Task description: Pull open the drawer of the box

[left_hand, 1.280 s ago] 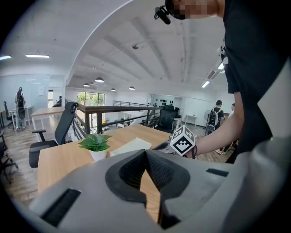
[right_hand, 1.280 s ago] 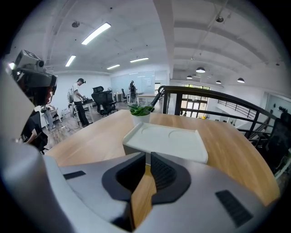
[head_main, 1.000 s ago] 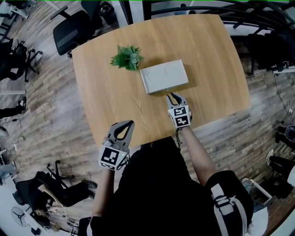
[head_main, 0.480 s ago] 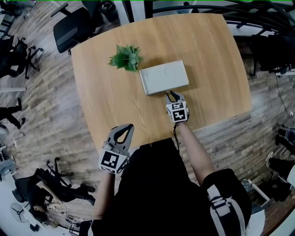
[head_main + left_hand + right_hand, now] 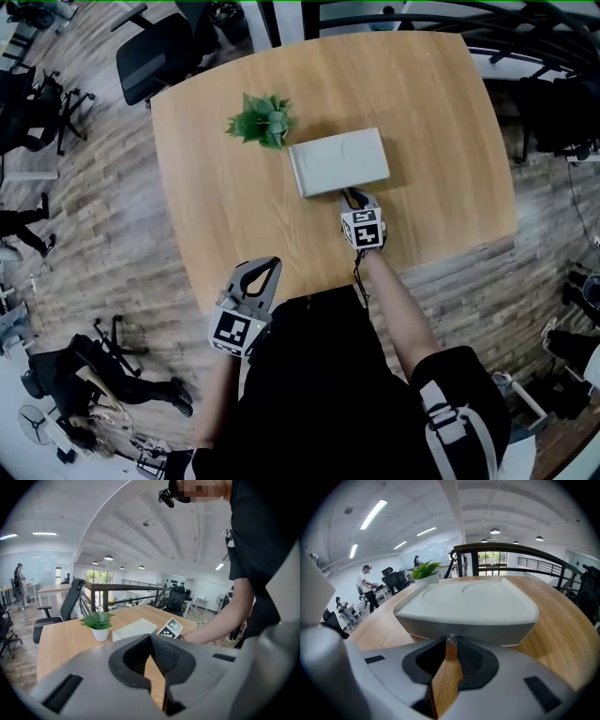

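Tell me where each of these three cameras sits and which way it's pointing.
Head view: on the person's head, looking steeply down at the table, box and plant; torso, right forearm, left claw and right claw show.
Left gripper view: on the left claw by the table's near edge, facing across to plant, box and right forearm; its shut jaws show.
Right gripper view: on the right claw, low at the box's front; jaws closed on the drawer knob.
Shared: all three show box and plant.
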`<state>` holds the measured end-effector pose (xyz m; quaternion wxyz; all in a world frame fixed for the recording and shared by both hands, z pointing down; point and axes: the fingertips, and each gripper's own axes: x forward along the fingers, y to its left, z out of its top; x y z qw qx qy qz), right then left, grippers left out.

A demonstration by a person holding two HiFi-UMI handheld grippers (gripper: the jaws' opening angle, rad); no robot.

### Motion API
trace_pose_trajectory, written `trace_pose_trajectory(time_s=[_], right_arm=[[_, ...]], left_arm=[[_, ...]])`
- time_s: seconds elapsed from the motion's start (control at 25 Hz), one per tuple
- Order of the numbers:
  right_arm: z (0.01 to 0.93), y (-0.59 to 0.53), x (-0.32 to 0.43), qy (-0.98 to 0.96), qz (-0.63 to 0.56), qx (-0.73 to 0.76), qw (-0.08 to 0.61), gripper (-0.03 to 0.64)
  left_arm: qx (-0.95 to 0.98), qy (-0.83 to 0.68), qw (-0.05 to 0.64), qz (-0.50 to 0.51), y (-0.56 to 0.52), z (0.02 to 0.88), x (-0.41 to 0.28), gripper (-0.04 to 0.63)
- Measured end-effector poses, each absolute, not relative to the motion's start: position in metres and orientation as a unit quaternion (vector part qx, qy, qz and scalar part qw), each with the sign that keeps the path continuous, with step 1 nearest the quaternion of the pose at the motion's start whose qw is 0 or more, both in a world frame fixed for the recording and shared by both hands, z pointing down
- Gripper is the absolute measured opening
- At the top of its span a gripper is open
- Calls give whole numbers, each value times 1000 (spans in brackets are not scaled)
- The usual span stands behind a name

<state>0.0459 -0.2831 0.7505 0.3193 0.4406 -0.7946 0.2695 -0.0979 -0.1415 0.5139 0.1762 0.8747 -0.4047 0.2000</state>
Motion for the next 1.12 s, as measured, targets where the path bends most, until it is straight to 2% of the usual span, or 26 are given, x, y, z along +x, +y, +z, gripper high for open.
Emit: trace_pose_trajectory(time_s=[1.12], right_arm=[[750, -248, 55, -795, 274, 435, 322, 83]], left_arm=[[889, -391, 165, 171, -133, 509, -68, 23]])
